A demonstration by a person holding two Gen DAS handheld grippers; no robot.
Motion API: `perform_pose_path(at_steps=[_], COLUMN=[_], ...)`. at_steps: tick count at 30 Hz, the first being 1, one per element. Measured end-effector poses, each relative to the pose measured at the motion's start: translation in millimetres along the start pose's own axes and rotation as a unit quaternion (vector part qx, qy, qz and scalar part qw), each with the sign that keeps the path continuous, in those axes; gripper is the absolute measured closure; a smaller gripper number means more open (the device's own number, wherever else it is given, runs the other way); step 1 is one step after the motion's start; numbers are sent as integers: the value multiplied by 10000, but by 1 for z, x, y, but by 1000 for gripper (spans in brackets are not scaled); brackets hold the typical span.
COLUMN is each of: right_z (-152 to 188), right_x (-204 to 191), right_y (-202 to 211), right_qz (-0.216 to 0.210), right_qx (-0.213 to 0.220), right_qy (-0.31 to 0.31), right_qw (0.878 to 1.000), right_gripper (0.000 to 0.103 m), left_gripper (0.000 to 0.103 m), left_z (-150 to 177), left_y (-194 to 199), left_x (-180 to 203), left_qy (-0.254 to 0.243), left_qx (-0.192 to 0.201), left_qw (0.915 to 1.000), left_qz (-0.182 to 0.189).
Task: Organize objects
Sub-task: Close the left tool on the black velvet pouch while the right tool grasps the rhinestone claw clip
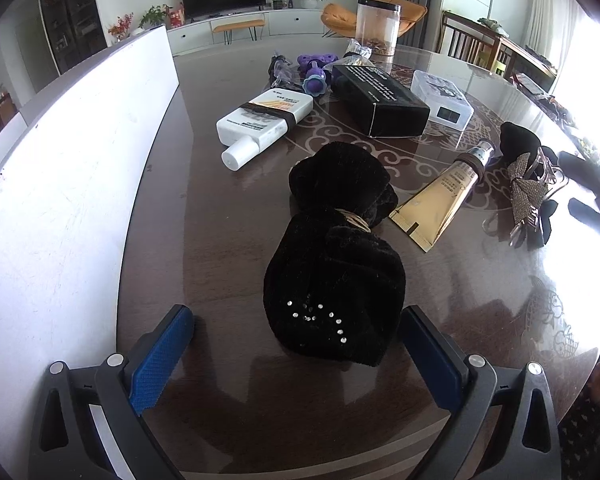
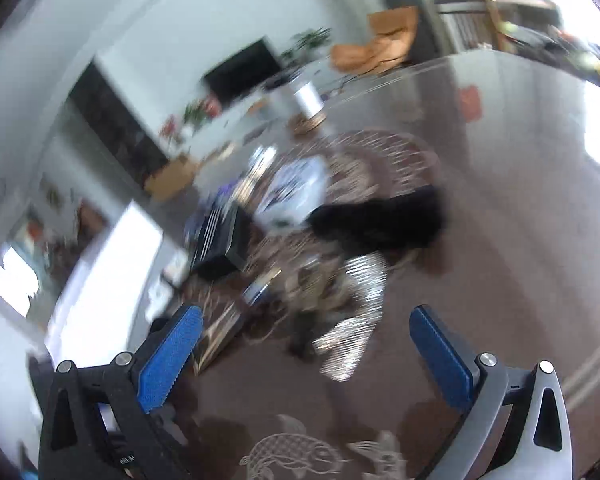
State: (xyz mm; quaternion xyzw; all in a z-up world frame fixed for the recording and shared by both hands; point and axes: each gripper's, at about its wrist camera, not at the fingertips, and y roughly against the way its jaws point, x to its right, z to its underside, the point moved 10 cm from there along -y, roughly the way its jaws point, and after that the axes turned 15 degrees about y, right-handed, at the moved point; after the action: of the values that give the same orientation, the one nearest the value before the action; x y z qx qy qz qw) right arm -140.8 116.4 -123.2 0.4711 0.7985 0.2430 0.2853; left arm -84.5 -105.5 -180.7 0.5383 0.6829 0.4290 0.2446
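Observation:
My left gripper [image 1: 296, 344] is open, its blue pads either side of the near end of a black velvet bow hairpiece [image 1: 336, 256] with rhinestones lying on the dark round table [image 1: 228, 264]. A gold cream tube [image 1: 440, 196], a white bottle [image 1: 260, 120], a black box [image 1: 380, 100] and a sparkly bow hair clip [image 1: 528, 192] lie beyond. My right gripper [image 2: 304, 344] is open and empty above the table; its view is blurred, showing the sparkly clip [image 2: 356, 304] and a black cloth item [image 2: 384, 220] ahead.
A white bin wall [image 1: 72, 184] stands along the left of the table. A clear jar [image 1: 376, 28], purple toy [image 1: 316, 72] and clear plastic case [image 1: 444, 96] sit at the back. The right gripper's dark fingers [image 1: 592, 188] show at the right edge.

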Motion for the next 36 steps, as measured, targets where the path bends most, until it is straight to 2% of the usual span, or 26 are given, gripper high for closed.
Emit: perform_pose_path(at_steps=[2,4,6,9,16,21,25,28,31,35,36], right_z=[7,12,17,21,40,42,46,50,35,12,11], right_x=[-20,-24,-23,-14,23,33,31,25,5,2,7], right_y=[-29,-50,-65,-69,-45,-27,-22,-22,-25,-40,-48], right_qz=[257,574,684,986,1571,1458,1450,1529,1195,1130,1113], right_qx=[-437,-744,-920,-1051,-1348,-1327,-1350,-1817,-1590,-1371,-1396], right_qy=[479,666,799,1082,1008,769,794,924,854,433,224], right_qw=[9976,9933,9902,9836,9731,9773,9770,9670,9763,9831,9837], right_gripper=[0,0,0,0,0,0,0,0,0,0,5], left_gripper=[0,0,0,0,0,0,0,0,0,0,2], left_z=[0,1,3,5,4,5,7,1,-12,-26,-26], left_y=[-1,0,1,2,1,0,0,4,6,-2,-4], left_x=[0,0,-1,0,1,0,2,3,5,11,14], left_qy=[-15,-61,-120,-170,-156,-156,-289,-147,-30,-110,-184], left_qx=[-49,-91,-101,-52,-96,-205,-561,-538,-463,-390,-376], left_qw=[10000,9999,9999,9998,9998,9997,9980,9981,9981,9988,9990], left_qz=[-5,13,48,89,69,36,38,245,400,266,185])
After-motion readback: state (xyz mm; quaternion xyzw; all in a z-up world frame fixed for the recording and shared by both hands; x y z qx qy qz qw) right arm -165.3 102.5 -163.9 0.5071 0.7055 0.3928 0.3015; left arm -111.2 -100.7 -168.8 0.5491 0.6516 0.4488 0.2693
